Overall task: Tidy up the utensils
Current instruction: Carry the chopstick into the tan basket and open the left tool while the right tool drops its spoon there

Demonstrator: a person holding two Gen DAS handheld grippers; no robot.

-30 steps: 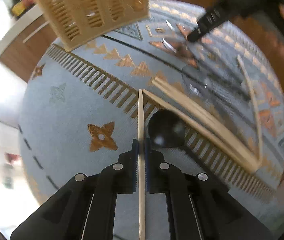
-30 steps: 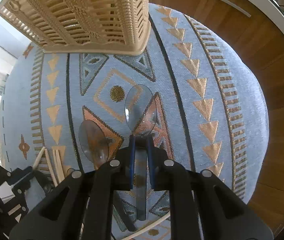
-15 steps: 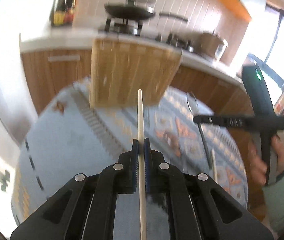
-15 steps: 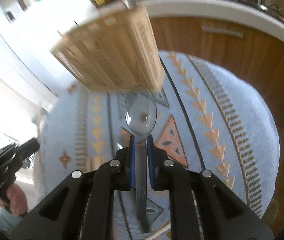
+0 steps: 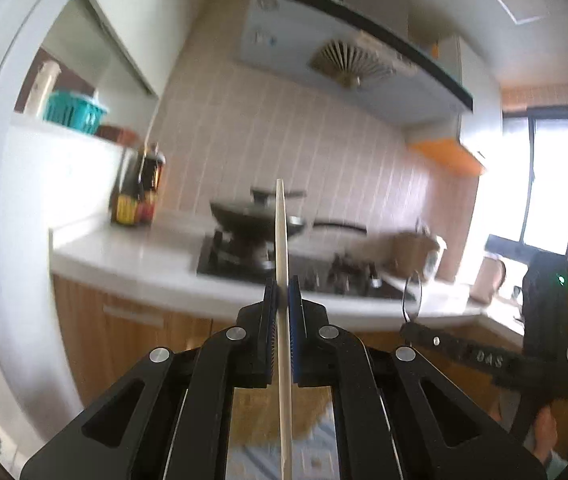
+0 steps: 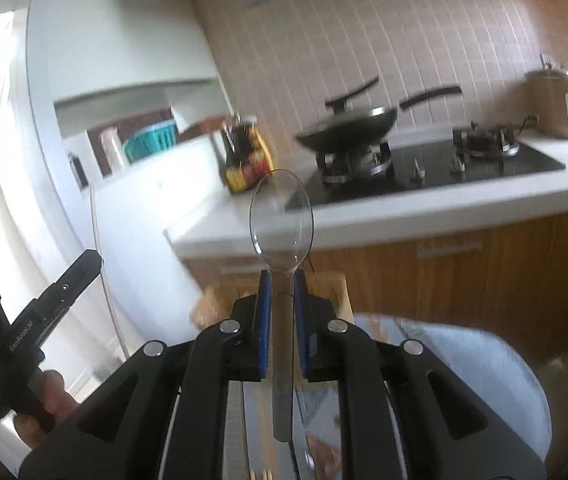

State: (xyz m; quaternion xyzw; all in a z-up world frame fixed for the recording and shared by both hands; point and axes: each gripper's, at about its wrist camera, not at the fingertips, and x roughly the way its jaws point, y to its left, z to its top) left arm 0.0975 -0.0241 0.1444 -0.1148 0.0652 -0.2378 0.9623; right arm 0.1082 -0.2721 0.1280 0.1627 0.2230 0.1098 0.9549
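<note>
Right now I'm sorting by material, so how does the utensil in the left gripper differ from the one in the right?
The chopstick in the left gripper is pale, opaque wood; the spoon in the right gripper is clear, see-through plastic. The chopstick is a thin straight stick, while the spoon widens into an oval bowl. Both are clamped by the shaft and stick out forward past the fingers.

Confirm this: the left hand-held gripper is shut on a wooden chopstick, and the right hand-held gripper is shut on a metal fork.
Not a metal fork. The right wrist view shows the right hand-held gripper shut on a clear plastic spoon. The left hand-held gripper is shut on a wooden chopstick, as stated.
</note>
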